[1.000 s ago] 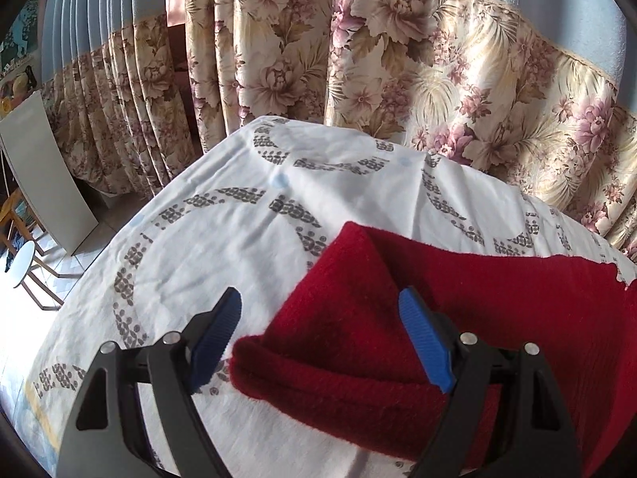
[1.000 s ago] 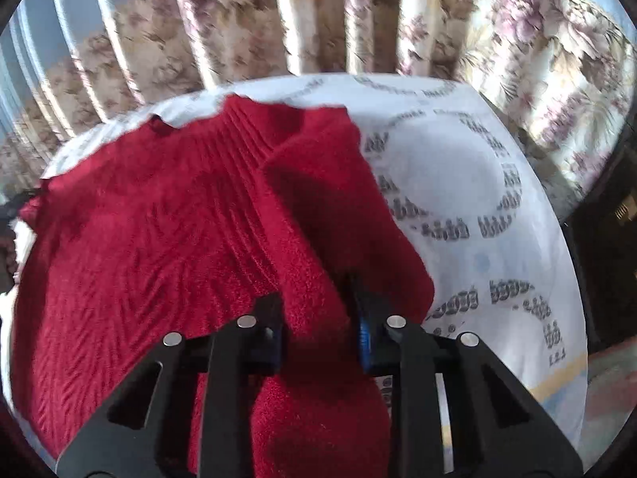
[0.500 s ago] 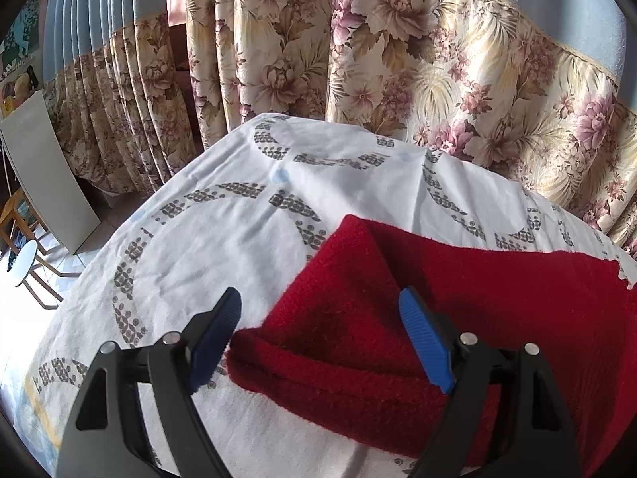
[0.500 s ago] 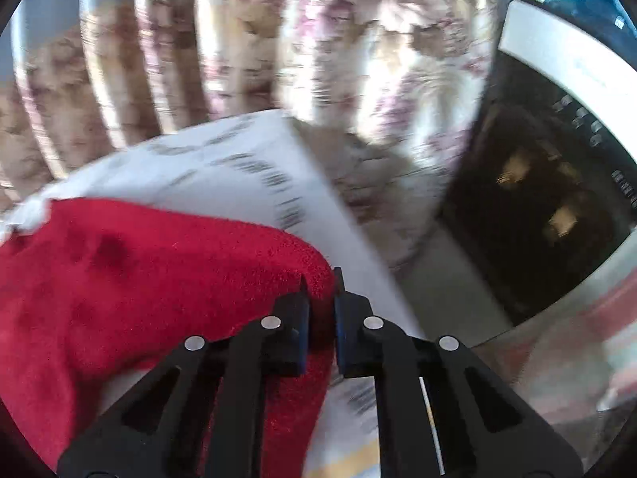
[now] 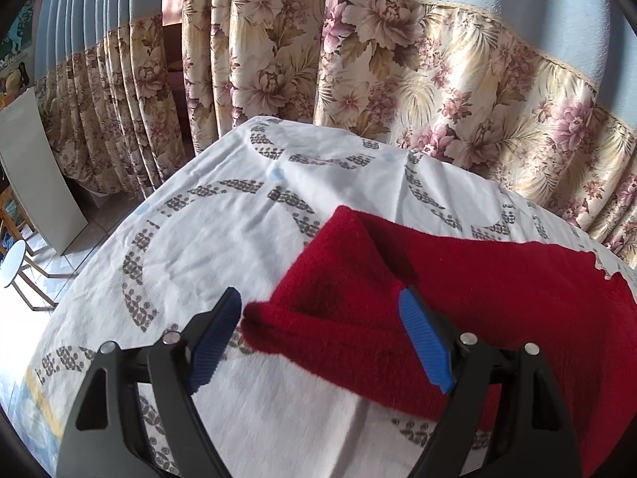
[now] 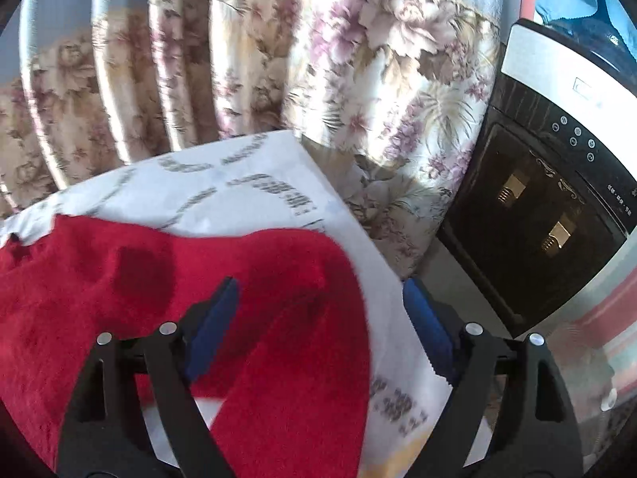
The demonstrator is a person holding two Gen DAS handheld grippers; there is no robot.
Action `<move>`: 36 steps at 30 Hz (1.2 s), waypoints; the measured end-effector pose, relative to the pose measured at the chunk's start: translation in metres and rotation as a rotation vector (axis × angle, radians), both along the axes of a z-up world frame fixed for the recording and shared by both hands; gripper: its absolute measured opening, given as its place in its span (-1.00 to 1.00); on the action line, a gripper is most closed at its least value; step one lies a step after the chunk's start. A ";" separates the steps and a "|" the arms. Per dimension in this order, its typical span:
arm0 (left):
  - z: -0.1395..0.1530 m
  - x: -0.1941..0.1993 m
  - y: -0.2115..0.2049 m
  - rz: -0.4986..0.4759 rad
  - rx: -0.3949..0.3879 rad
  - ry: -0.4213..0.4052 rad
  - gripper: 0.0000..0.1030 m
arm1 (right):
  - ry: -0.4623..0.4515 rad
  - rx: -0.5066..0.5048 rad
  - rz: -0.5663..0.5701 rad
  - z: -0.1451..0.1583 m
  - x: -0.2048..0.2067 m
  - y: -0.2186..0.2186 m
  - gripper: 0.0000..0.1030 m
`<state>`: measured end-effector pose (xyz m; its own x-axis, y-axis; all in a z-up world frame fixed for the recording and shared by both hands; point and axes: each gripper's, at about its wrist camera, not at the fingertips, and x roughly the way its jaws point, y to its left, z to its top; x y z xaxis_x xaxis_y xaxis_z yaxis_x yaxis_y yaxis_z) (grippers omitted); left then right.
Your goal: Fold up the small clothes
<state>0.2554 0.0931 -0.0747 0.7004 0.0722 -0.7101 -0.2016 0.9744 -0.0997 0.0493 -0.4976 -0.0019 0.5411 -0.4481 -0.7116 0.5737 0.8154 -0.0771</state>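
A red knitted sweater point(image 5: 458, 279) lies on a table under a white patterned cloth point(image 5: 207, 239). Its folded sleeve end sits between the blue pads of my left gripper point(image 5: 320, 318), which stands open just above it without pressing. In the right wrist view the sweater point(image 6: 119, 286) spreads to the left, and its other sleeve lies folded under my right gripper point(image 6: 320, 306). That gripper's jaws are opening wide; the sleeve lies loose below and between them, and the pads are off it.
Floral curtains point(image 5: 398, 79) hang close behind the table. A black and white appliance point(image 6: 557, 199) stands right of the table's corner. A leaning white board point(image 5: 36, 167) and a small stool point(image 5: 16, 267) are on the floor at the left.
My right gripper swung right with the sleeve pinched, then let it go and opened wide. The left gripper stayed open over the other sleeve, hardly moving.
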 end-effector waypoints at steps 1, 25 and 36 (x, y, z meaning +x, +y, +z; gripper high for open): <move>0.000 -0.002 0.002 -0.002 -0.002 -0.002 0.59 | -0.017 0.019 0.019 0.003 -0.002 0.007 0.65; -0.015 -0.064 0.039 -0.349 0.000 0.131 0.63 | -0.079 0.236 0.527 0.004 0.055 0.324 0.82; -0.009 -0.088 0.082 -0.148 -0.095 0.019 0.63 | -0.087 0.252 0.687 -0.006 0.074 0.434 0.84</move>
<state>0.1677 0.1747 -0.0842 0.6846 -0.0991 -0.7221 -0.0592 0.9799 -0.1906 0.1235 -0.0641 -0.0083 0.7001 0.1833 -0.6901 -0.0771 0.9802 0.1822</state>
